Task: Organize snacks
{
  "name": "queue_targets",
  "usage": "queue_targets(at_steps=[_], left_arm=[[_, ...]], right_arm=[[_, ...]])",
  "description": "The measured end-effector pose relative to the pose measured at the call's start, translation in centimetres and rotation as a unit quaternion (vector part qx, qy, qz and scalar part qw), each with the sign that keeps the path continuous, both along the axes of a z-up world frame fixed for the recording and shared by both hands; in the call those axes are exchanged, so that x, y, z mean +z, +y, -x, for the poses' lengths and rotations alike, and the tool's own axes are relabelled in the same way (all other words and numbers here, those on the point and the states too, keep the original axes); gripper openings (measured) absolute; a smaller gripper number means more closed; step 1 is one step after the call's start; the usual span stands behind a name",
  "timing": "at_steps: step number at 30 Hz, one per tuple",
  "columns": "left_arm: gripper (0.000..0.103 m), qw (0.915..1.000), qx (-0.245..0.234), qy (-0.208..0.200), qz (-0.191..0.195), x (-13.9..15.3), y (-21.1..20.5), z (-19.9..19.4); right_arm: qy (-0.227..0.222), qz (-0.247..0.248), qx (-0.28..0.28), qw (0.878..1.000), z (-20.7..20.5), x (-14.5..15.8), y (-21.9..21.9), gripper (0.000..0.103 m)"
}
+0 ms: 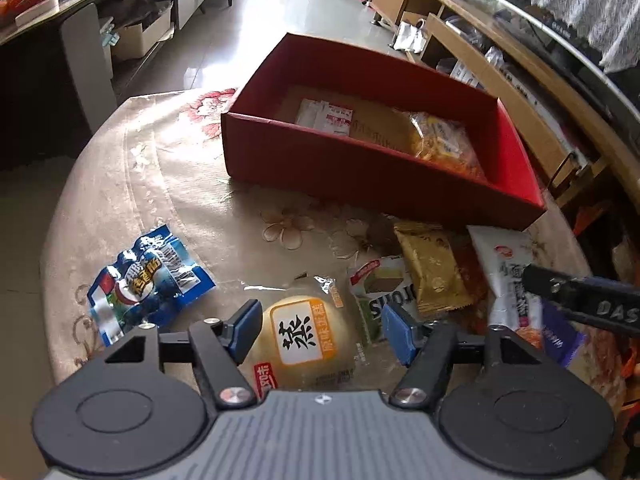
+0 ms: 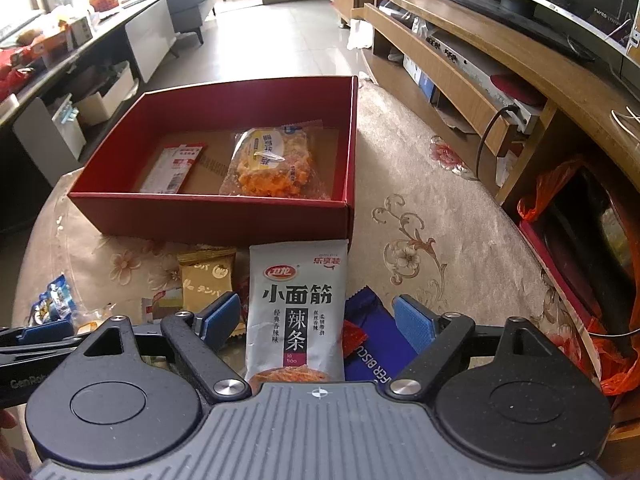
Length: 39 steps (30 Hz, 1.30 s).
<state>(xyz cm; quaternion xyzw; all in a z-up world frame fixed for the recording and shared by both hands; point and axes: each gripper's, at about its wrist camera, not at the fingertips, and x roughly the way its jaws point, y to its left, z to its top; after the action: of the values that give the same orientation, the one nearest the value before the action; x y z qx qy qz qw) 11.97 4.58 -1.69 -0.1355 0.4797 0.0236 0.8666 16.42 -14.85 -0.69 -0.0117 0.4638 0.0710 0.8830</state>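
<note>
Nearest the left wrist camera, the left hand-held gripper (image 1: 322,330) stands with its blue pads apart on either side of a round steamed cake in a clear wrapper (image 1: 306,344); the pads sit just beside the wrapper and do not press it. That cake lies on the near part of the table (image 1: 160,184), which wears a beige cloth with flower patterns. Left of it lies a blue snack bag (image 1: 148,280), well apart from the rest. To its right sit a green-and-white packet (image 1: 380,288) and a gold packet (image 1: 432,268), overlapping at their edges. In the right wrist view, the right hand-held gripper (image 2: 316,320) is also spread wide, its pads flanking a grey-white spicy strip bag (image 2: 298,308) without touching it. A dark blue biscuit wrapper (image 2: 376,344) lies partly under that bag on its right side. Farther off on the table stands an open red box (image 2: 208,216), its near wall just beyond the pile of loose snacks. Inside it a flat red-and-white sachet (image 2: 172,168) rests on the left of the floor and a clear bag of orange-topped pastry (image 2: 268,160) on the right.
</note>
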Motion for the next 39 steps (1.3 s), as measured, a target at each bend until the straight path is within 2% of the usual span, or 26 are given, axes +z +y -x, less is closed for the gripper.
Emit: queue_targets(at_steps=[2,10,19,21,22,25,27,35,39], left_arm=[[0.069,0.9999,0.002,0.000,0.011,0.2,0.2,0.2],[0.070,0.9995,0.008,0.030,-0.003,-1.1,-0.1,0.0],[0.074,0.9970,0.018,0.057,-0.050,-3.7,-1.8,-2.7],[0.076,0.9970,0.021,0.056,-0.049,-4.0,-1.8,-2.7],[0.076,0.9971,0.024,0.057,-0.045,-4.0,-1.7,-2.7],[0.064,0.9975,0.023,0.057,-0.034,-3.8,-1.4,-2.5],[0.060,0.9979,0.019,0.055,-0.028,-3.5,-1.3,-2.3],[0.057,0.9982,-0.007,0.055,-0.024,-2.9,-1.5,-1.1],[0.057,0.9979,-0.019,0.059,-0.020,-2.8,-1.6,-0.6]], right_arm=[[0.003,-0.001,-0.002,1.000,-0.1,-0.1,-0.2,0.089],[0.002,-0.009,0.004,1.000,-0.2,0.2,-0.2,0.089],[0.015,-0.004,-0.003,1.000,-0.5,-0.3,-1.0,0.090],[0.018,-0.002,-0.009,1.000,-0.6,-0.5,-1.3,0.090],[0.020,-0.002,-0.011,1.000,-0.7,-0.5,-1.4,0.090],[0.026,0.000,-0.013,1.000,-0.9,-0.8,-1.4,0.090],[0.029,0.005,-0.005,1.000,-0.9,-1.1,-0.9,0.091],[0.055,0.030,0.026,0.998,-0.8,-2.8,1.0,0.092],[0.070,0.047,0.034,0.996,-0.8,-4.2,1.7,0.081]])
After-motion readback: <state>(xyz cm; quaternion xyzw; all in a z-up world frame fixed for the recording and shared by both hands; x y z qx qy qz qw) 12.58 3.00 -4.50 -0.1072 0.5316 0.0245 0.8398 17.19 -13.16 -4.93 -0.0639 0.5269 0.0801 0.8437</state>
